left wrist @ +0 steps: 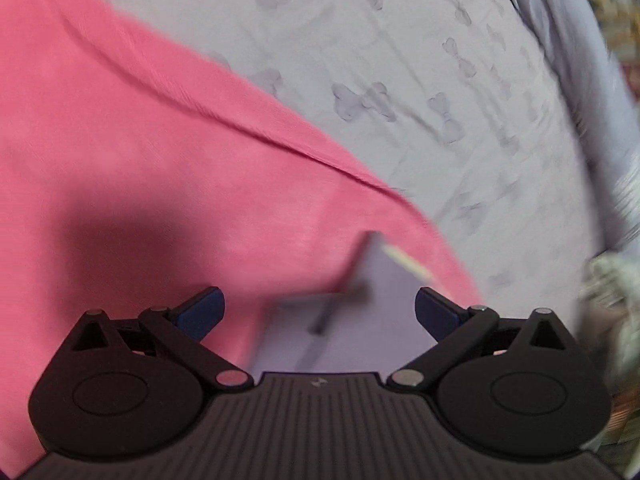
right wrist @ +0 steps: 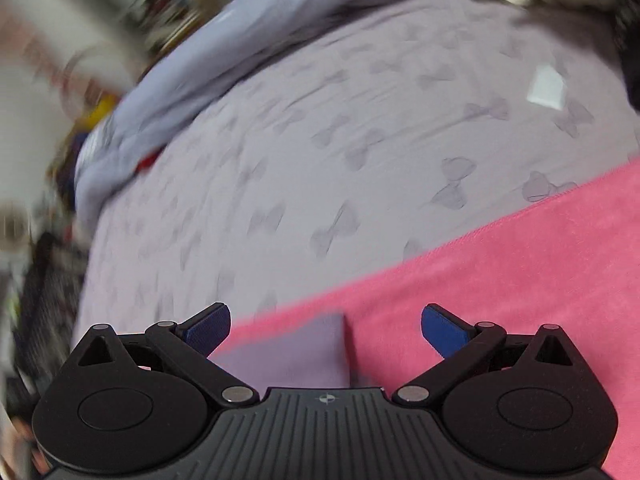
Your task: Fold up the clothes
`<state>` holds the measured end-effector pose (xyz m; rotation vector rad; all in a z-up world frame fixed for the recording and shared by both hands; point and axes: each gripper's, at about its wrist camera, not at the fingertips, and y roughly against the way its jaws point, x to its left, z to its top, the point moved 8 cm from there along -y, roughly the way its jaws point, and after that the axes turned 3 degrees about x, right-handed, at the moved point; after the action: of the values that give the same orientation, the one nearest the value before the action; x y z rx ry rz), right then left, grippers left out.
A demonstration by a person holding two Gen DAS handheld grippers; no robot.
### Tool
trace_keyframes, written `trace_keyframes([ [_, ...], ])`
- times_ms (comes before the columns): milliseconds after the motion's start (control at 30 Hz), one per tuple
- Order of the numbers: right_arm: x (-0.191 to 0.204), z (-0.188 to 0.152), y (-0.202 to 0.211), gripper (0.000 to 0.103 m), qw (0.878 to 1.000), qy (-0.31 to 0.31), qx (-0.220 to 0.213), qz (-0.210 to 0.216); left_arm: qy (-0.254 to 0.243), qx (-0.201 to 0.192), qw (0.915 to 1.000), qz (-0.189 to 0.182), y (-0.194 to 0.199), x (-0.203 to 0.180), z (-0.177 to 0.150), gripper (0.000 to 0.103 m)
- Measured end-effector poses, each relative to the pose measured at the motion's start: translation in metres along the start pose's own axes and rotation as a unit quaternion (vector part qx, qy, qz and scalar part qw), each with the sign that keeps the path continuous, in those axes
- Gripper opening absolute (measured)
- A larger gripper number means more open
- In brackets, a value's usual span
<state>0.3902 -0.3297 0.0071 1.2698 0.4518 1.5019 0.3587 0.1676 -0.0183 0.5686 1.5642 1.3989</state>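
- On the bed sheet [left wrist: 400, 60] with bow shapes, a pink cloth [left wrist: 160, 180] is spread out flat.
- Nothing is held by the left gripper [left wrist: 320, 310]; its jaws are wide apart above the cloth's corner.
- Nothing is held by the right gripper [right wrist: 326, 330] either, with jaws wide apart over the cloth's edge.
- No finished fold can be seen, so most of the folding seems left to be done.

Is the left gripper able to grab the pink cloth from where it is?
Probably yes. The left gripper is open right over the pink cloth on the lilac bow-print sheet, and nothing blocks it.
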Motion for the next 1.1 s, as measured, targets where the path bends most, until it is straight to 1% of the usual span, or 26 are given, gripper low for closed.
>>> trace_keyframes([
  [33, 0.010, -0.017, 0.000, 0.103, 0.999, 0.033, 0.008, -0.005, -0.051, -0.044, 0.9972, 0.032, 0.011, -0.006, -0.006, 0.101],
  [67, 0.019, -0.037, 0.001, 0.103, 0.997, 0.071, 0.010, -0.020, -0.110, -0.087, 0.9888, 0.050, 0.024, -0.016, -0.019, 0.101],
  [100, 0.028, -0.057, 0.001, 0.103, 0.993, 0.109, 0.012, -0.037, -0.170, -0.129, 0.9747, 0.065, 0.036, -0.027, -0.032, 0.101],
  [133, 0.036, -0.074, 0.002, 0.103, 0.988, 0.143, 0.011, -0.059, -0.213, -0.141, 0.9643, 0.069, 0.039, -0.035, -0.052, 0.101],
  [200, 0.048, -0.113, 0.002, 0.103, 0.974, 0.208, 0.014, -0.089, -0.290, -0.149, 0.9424, 0.073, 0.040, -0.048, -0.096, 0.102],
  [233, 0.054, -0.132, 0.002, 0.103, 0.965, 0.240, 0.015, -0.103, -0.328, -0.153, 0.9292, 0.074, 0.041, -0.055, -0.118, 0.103],
  [300, 0.056, -0.164, -0.003, 0.103, 0.940, 0.296, 0.024, -0.166, -0.402, -0.159, 0.8983, 0.077, 0.041, -0.068, -0.162, 0.103],
  [333, 0.048, -0.176, -0.005, 0.103, 0.932, 0.305, 0.036, -0.191, -0.408, -0.145, 0.8968, 0.092, 0.032, -0.061, -0.175, 0.103],
  [367, 0.040, -0.187, -0.007, 0.103, 0.924, 0.312, 0.049, -0.216, -0.405, -0.127, 0.8987, 0.110, 0.020, -0.052, -0.185, 0.103],
  [400, 0.028, -0.196, -0.007, 0.103, 0.928, 0.295, 0.060, -0.219, -0.402, -0.109, 0.9000, 0.128, 0.009, -0.042, -0.195, 0.103],
  [433, 0.015, -0.199, 0.000, 0.103, 0.945, 0.255, 0.059, -0.197, -0.377, -0.099, 0.9126, 0.124, 0.006, -0.027, -0.199, 0.103],
  [467, 0.001, -0.200, 0.007, 0.103, 0.961, 0.206, 0.059, -0.173, -0.345, -0.091, 0.9271, 0.114, 0.005, -0.011, -0.200, 0.103],
  [500, -0.014, -0.201, 0.013, 0.103, 0.973, 0.157, 0.068, -0.157, -0.313, -0.083, 0.9403, 0.104, 0.004, 0.005, -0.202, 0.103],
  [533, -0.028, -0.201, 0.018, 0.103, 0.981, 0.108, 0.076, -0.142, -0.307, -0.080, 0.9420, 0.109, 0.007, 0.012, -0.203, 0.103],
  [600, -0.037, -0.202, 0.030, 0.103, 0.985, 0.087, 0.077, -0.129, -0.308, -0.076, 0.9401, 0.125, 0.017, 0.021, -0.205, 0.103],
  [633, -0.038, -0.202, 0.034, 0.103, 0.982, 0.088, 0.085, -0.142, -0.315, -0.081, 0.9353, 0.139, 0.023, 0.018, -0.204, 0.103],
  [700, -0.033, -0.199, 0.042, 0.103, 0.975, 0.108, 0.081, -0.179, -0.343, -0.114, 0.9187, 0.159, 0.041, 0.001, -0.204, 0.100],
  [733, -0.022, -0.195, 0.049, 0.103, 0.971, 0.136, 0.064, -0.184, -0.357, -0.135, 0.9116, 0.153, 0.051, -0.010, -0.204, 0.100],
  [800, 0.006, -0.186, 0.057, 0.103, 0.965, 0.191, 0.032, -0.174, -0.381, -0.170, 0.9018, 0.111, 0.067, -0.041, -0.200, 0.100],
  [833, 0.023, -0.184, 0.054, 0.103, 0.962, 0.216, 0.026, -0.163, -0.392, -0.182, 0.8967, 0.097, 0.071, -0.055, -0.199, 0.101],
  [900, 0.055, -0.182, 0.041, 0.103, 0.955, 0.260, 0.019, -0.143, -0.419, -0.196, 0.8831, 0.078, 0.062, -0.084, -0.198, 0.101],
  [967, 0.075, -0.185, 0.020, 0.103, 0.949, 0.283, 0.025, -0.134, -0.443, -0.190, 0.8741, 0.059, 0.044, -0.102, -0.200, 0.101],
  [1000, 0.084, -0.187, 0.010, 0.103, 0.947, 0.294, 0.028, -0.130, -0.453, -0.179, 0.8714, 0.057, 0.030, -0.103, -0.203, 0.101],
  [1033, 0.085, -0.189, 0.000, 0.103, 0.946, 0.295, 0.034, -0.128, -0.463, -0.167, 0.8688, 0.058, 0.015, -0.103, -0.206, 0.101],
  [1100, 0.085, -0.195, -0.020, 0.103, 0.946, 0.296, 0.047, -0.124, -0.483, -0.132, 0.8617, 0.082, -0.015, -0.088, -0.216, 0.101],
])
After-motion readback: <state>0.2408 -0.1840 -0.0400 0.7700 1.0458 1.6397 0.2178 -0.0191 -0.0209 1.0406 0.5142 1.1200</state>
